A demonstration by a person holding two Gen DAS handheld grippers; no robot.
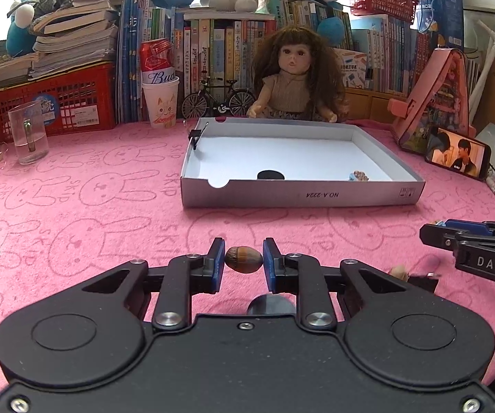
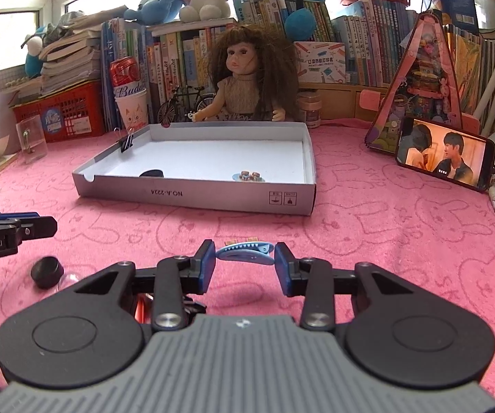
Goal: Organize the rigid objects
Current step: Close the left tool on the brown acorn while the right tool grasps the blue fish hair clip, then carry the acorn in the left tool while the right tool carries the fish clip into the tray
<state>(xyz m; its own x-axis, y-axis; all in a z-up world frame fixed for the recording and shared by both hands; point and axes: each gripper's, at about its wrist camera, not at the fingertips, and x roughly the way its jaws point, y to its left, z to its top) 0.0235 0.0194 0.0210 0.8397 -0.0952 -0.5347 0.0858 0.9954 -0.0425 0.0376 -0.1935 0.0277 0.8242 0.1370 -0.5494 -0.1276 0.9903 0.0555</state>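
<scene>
Right wrist only — black cap (image 2: 47, 271)

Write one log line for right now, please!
left hand-held gripper: around acorn | right hand-held gripper: around blue hair clip | box: ahead

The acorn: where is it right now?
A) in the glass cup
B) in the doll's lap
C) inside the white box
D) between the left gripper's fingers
D: the acorn sits between the two blue pads of the left gripper, on the near side of the box.
</scene>
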